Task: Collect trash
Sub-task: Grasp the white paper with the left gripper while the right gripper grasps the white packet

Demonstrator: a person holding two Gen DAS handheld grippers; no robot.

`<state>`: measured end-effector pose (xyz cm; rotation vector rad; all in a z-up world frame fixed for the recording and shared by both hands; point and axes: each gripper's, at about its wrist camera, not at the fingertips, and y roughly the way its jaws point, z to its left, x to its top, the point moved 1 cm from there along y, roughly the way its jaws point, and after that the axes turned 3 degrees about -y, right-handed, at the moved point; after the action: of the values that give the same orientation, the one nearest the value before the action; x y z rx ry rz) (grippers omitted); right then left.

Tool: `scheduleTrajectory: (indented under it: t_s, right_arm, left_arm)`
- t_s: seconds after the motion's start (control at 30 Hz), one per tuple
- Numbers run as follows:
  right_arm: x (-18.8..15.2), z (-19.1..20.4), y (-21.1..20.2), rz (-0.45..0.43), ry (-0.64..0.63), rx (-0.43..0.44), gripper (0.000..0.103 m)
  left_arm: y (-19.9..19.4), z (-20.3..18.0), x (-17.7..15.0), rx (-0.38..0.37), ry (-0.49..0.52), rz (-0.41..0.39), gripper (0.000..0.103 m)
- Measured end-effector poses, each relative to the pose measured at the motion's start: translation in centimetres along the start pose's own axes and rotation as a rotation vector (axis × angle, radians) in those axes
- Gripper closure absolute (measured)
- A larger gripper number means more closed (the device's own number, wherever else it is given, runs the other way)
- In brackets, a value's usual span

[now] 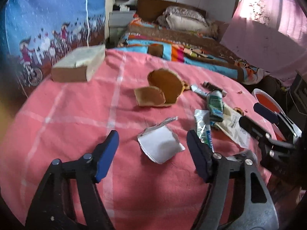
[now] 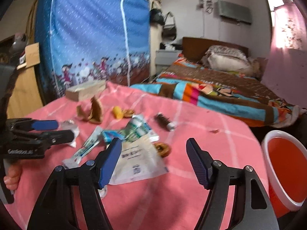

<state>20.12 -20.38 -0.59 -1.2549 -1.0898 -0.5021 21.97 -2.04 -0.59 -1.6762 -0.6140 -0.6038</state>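
I have both claws over the pink checked cloth [image 1: 57, 118] that covers the surface. My left gripper [image 1: 152, 143] is spread wide with nothing in it, and a torn silver and white wrapper [image 1: 161, 145] lies flat on the cloth between its two fingers, touching neither. My right gripper [image 2: 154, 160] is also wide open and holds nothing; its left finger sits just over the edge of a white printed packet [image 2: 138, 163]. Just past that packet is a small heap of trash: a flattened toothpaste tube [image 2: 87, 147], a green and white wrapper [image 2: 137, 130] and a brown ring-shaped scrap [image 2: 163, 148] touching the packet. Off the right edge of the surface stands a red bin [image 2: 285, 164] with a white rim. Farther in, near the middle, torn brown cardboard pieces [image 1: 163, 88] stand partly upright. At the far left corner rests a tan box [image 1: 80, 65].
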Motion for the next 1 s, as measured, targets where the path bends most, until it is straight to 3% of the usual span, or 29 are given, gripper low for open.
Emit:
scheduleTrajectory:
  t_s: [0.23, 0.43, 0.57, 0.6, 0.63, 1.0]
  right_arm:
    - [-0.2, 1.1, 1.8, 0.089, -0.051, 0.044, 0.034]
    - [-0.2, 0.8, 2.3, 0.115, -0.034, 0.071, 0.032]
    - [-0.2, 0.9, 2.0, 0.11, -0.041, 0.07, 0.032]
    - [-0.3, 1.0, 1.8, 0.104, -0.042, 0.073, 0.032]
    - [-0.3, 1.0, 1.6, 0.094, -0.044, 0.074, 0.032]
    - [-0.2, 2.1, 2.6, 0.126, -0.097, 0.074, 0.034]
  left_arm:
    - [0.5, 0.1, 0.4, -0.017, -0.038, 0.004, 0.036]
    - [0.9, 0.0, 0.6, -0.007, -0.024, 0.015, 0.054]
    - [0.5, 0.5, 0.5, -0.024, -0.048, -0.004, 0.059]
    - [0.3, 0.6, 0.5, -0.028, -0.056, -0.009, 0.068]
    - [0.3, 0.8, 0.4, -0.027, -0.064, -0.006, 0.088]
    - [0.1, 1.5, 0.3, -0.066, -0.104, -0.012, 0.089]
